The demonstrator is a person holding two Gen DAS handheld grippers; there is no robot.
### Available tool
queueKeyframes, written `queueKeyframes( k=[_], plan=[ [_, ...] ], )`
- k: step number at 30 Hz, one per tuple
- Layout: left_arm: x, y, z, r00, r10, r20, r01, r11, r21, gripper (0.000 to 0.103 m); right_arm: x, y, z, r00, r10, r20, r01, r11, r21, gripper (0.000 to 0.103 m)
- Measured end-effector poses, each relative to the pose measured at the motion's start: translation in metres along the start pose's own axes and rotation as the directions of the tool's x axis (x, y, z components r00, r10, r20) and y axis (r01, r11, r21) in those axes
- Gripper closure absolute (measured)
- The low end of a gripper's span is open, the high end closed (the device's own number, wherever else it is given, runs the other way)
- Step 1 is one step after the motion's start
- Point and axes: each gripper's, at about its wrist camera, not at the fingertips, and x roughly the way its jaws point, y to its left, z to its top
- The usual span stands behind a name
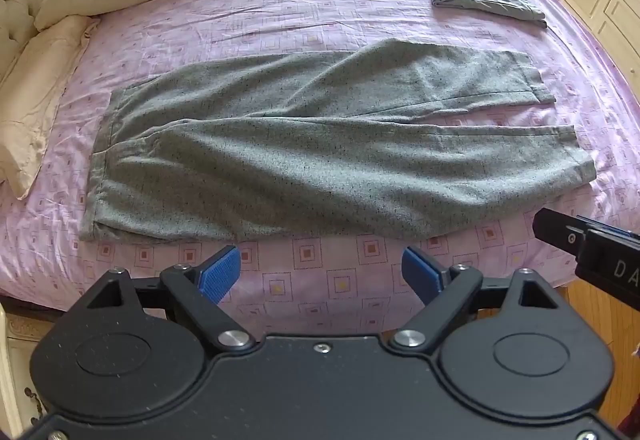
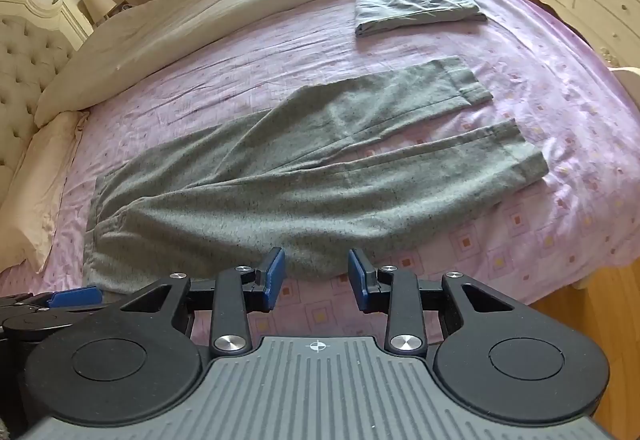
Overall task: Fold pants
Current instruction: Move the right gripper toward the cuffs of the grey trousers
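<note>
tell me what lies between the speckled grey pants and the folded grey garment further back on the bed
Only bare pink patterned bedsheet separates the speckled grey pants from the folded grey garment; both wrist views show it.

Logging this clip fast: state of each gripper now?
Left gripper: open, holding nothing, short of the grey pants.
Right gripper: open, holding nothing.

Both hand-held grippers (image 1: 320,272) (image 2: 316,276) agape, empty.

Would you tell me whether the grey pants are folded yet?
Spread, not folded: the grey pants lie full-length on the bed sheet, legs apart.
</note>
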Motion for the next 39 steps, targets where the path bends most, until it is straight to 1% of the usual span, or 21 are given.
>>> queueKeyframes(
  k=[7, 8, 10, 14, 20, 22, 24, 26, 29, 30, 33, 34, 35, 37, 39],
  plan=[
    [0.001, 0.000, -0.002, 1.000, 0.004, -0.005, -0.004, 1.000, -0.007, 0.015, 0.001, 0.002, -0.002, 1.000, 0.003, -0.009, -0.003, 1.000, -0.008, 0.069],
    [0.000, 0.004, -0.001, 1.000, -0.009, -0.002, 0.009, 1.000, -0.012, 0.015, 0.001, 0.002, -0.002, 1.000, 0.003, -0.010, -0.003, 1.000, -0.009, 0.069],
    [-0.002, 0.006, -0.002, 1.000, -0.007, 0.001, 0.007, 1.000, -0.011, 0.015, 0.002, 0.002, -0.001, 1.000, 0.001, -0.007, -0.001, 1.000, -0.009, 0.069],
    [-0.006, 0.001, -0.002, 1.000, 0.015, 0.020, -0.014, 1.000, -0.014, 0.015, 0.001, 0.001, -0.001, 1.000, 0.000, -0.004, 0.000, 1.000, -0.009, 0.069],
    [-0.012, -0.006, -0.005, 0.999, 0.004, 0.043, -0.003, 1.000, -0.018, 0.015, -0.001, -0.001, 0.000, 1.000, -0.001, 0.000, 0.001, 1.000, -0.029, 0.069],
    [-0.014, -0.007, -0.006, 0.998, -0.001, 0.063, 0.002, 1.000, -0.021, 0.015, 0.000, 0.000, 0.000, 1.000, -0.005, -0.006, 0.004, 0.999, -0.047, 0.069],
    [-0.015, -0.009, -0.006, 0.998, 0.004, 0.056, -0.003, 1.000, -0.013, 0.014, 0.002, 0.003, 0.001, 0.999, -0.036, -0.003, 0.035, 0.997, -0.073, 0.069],
    [-0.014, -0.012, -0.005, 0.999, 0.031, 0.040, -0.032, 0.999, 0.002, 0.014, 0.003, 0.006, 0.000, 0.997, -0.074, 0.012, 0.075, 0.992, -0.103, 0.069],
    [-0.010, -0.014, -0.004, 0.997, 0.064, 0.042, -0.065, 0.998, 0.019, 0.014, 0.006, 0.008, 0.002, 0.994, -0.099, 0.040, 0.103, 0.988, -0.117, 0.069],
    [-0.009, -0.014, -0.003, 0.997, 0.060, 0.045, -0.061, 0.998, 0.020, 0.014, 0.006, 0.008, 0.002, 0.991, -0.114, 0.065, 0.121, 0.986, -0.114, 0.069],
    [-0.003, -0.012, 0.000, 0.998, 0.018, 0.068, -0.018, 1.000, 0.001, 0.015, 0.008, 0.006, 0.002, 0.974, -0.182, 0.133, 0.193, 0.978, -0.079, 0.069],
    [0.000, -0.011, 0.002, 0.997, 0.010, 0.081, -0.009, 1.000, -0.006, 0.015, 0.011, 0.003, 0.004, 0.972, -0.194, 0.137, 0.204, 0.977, -0.062, 0.069],
    [0.003, -0.011, 0.004, 0.995, 0.018, 0.094, -0.018, 1.000, -0.002, 0.015, 0.015, -0.001, 0.006, 0.972, -0.198, 0.126, 0.205, 0.978, -0.045, 0.069],
    [0.010, -0.011, 0.009, 0.993, 0.012, 0.115, -0.012, 1.000, 0.007, 0.016, 0.024, -0.007, 0.012, 0.975, -0.202, 0.092, 0.206, 0.978, -0.031, 0.069],
    [0.020, -0.011, 0.018, 0.995, -0.014, 0.097, 0.015, 1.000, -0.003, 0.016, 0.036, -0.014, 0.018, 0.973, -0.222, 0.054, 0.224, 0.974, -0.023, 0.069]
  ],
)
